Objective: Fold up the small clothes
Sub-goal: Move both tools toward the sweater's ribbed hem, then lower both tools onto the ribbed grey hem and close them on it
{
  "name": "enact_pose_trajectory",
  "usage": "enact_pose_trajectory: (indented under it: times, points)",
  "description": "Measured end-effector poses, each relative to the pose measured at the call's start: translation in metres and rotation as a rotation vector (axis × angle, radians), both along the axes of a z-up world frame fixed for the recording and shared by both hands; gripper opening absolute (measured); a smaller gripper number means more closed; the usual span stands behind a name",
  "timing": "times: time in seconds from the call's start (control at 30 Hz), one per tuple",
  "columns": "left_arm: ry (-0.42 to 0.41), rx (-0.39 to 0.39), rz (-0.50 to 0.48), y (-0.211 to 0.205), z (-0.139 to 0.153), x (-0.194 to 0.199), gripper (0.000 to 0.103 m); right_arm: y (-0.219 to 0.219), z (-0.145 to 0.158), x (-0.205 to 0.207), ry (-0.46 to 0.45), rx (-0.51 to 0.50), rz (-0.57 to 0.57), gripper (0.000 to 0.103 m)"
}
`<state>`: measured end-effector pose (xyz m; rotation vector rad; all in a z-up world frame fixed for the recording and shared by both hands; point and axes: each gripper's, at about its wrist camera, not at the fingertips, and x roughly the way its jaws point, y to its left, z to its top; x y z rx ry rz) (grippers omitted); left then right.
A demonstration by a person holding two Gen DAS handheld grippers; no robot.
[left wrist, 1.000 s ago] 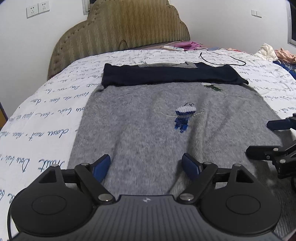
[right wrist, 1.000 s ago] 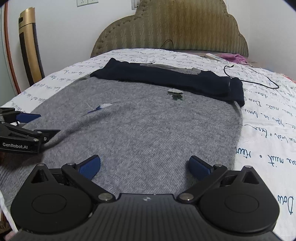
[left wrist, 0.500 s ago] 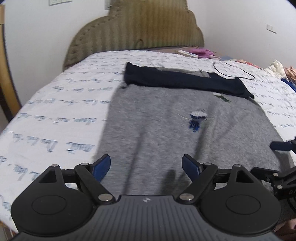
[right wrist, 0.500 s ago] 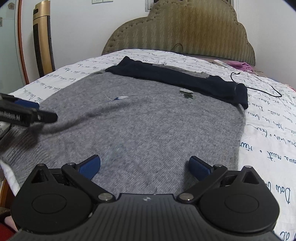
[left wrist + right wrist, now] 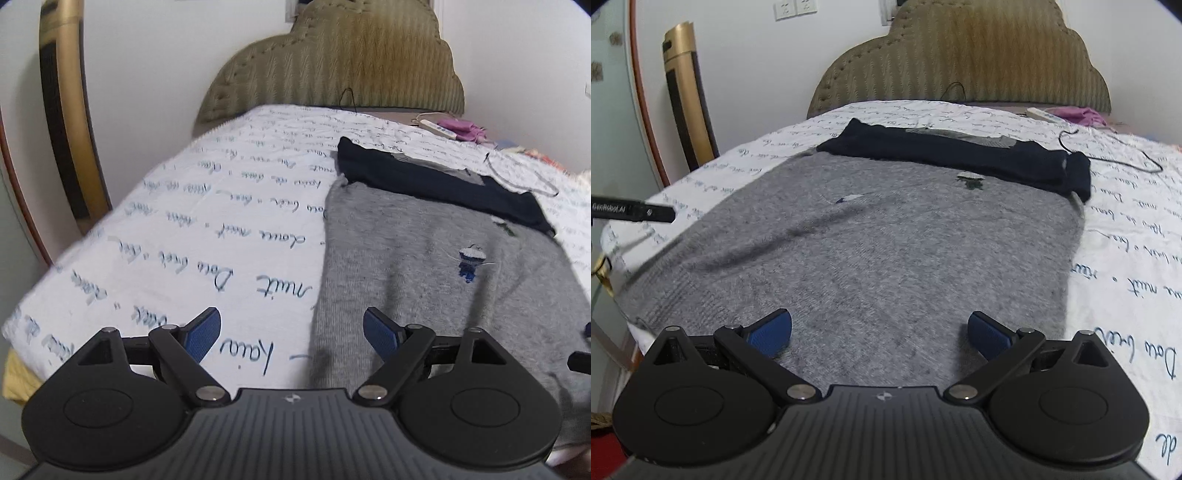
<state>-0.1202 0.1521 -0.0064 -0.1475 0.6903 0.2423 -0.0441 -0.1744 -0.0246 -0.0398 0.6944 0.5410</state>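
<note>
Step in hand, as judged: positioning for a fold of the grey sweater (image 5: 886,236), no grasp yet taken. Sweater spread flat on the white bedsheet with blue script (image 5: 207,229), hem at the near edge of the bed, dark navy band (image 5: 960,158) folded across its far end toward the padded headboard (image 5: 964,62). Small embroidered figure (image 5: 471,264) visible on the grey knit, a second dark motif (image 5: 969,181) just below the navy band. Left gripper (image 5: 291,334) standing wide, blue pads well apart, nothing between them; positioned over the sweater's left side edge, left pad above bare sheet, right pad above grey knit. No contact with the fabric confirmed. Right gripper (image 5: 879,334) likewise wide, nothing held, hovering above the near hem area of the sweater, both pads over grey knit; contact not evident. Left gripper's finger also visible at the left margin of the right wrist view, above the sweater's left edge. Next move, as judged: descent of the left gripper onto the left side edge and closure on a single layer of the knit, right gripper taking a matching hold near the hem, then carrying the side across toward the middle. Risk noted: soft knit liable to bunch or slip if pinched too shallow. Black cable (image 5: 1108,155) and pink cloth (image 5: 1078,112) at the far right, well clear of the work.
</note>
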Motion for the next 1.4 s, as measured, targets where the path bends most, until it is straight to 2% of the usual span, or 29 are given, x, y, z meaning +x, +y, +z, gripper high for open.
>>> enact_pose_trajectory:
  times: [0.13,0.3,0.5,0.63,0.7,0.77,0.9,1.13,1.27,1.33,1.4]
  points:
    - [0.026,-0.115,-0.07,0.006,-0.007,-0.003,0.085,-0.022,0.006,0.004,0.032,0.077,-0.041,0.103]
    - [0.061,-0.213,-0.167,-0.001,-0.022,0.002,0.085,-0.047,0.012,0.005,0.061,0.131,-0.066,0.103]
    - [0.066,-0.309,-0.244,0.0,-0.032,0.005,0.087,-0.073,0.016,0.0,0.099,0.122,-0.06,0.103]
    - [0.062,-0.358,-0.278,0.001,-0.034,0.007,0.09,-0.091,0.009,-0.002,0.171,0.156,-0.06,0.103]
    - [0.064,-0.388,-0.306,-0.001,-0.034,0.008,0.09,-0.096,0.002,-0.001,0.242,0.187,-0.045,0.103]
    - [0.063,-0.405,-0.337,-0.004,-0.033,0.008,0.09,-0.096,-0.003,-0.004,0.277,0.189,-0.029,0.101]
    - [0.067,-0.403,-0.38,-0.013,-0.033,0.011,0.09,-0.088,-0.002,-0.011,0.266,0.166,0.0,0.096]
    - [0.069,-0.411,-0.409,-0.022,-0.035,0.015,0.09,-0.065,-0.003,-0.015,0.284,0.202,0.071,0.095]
    - [0.068,-0.456,-0.406,-0.018,-0.038,0.019,0.09,-0.047,-0.004,-0.012,0.31,0.255,0.135,0.092]
    - [0.065,-0.496,-0.407,-0.015,-0.039,0.022,0.09,-0.042,-0.005,-0.012,0.32,0.276,0.154,0.085]
    - [0.062,-0.542,-0.41,-0.01,-0.04,0.025,0.09,-0.041,-0.005,-0.014,0.31,0.283,0.162,0.085]
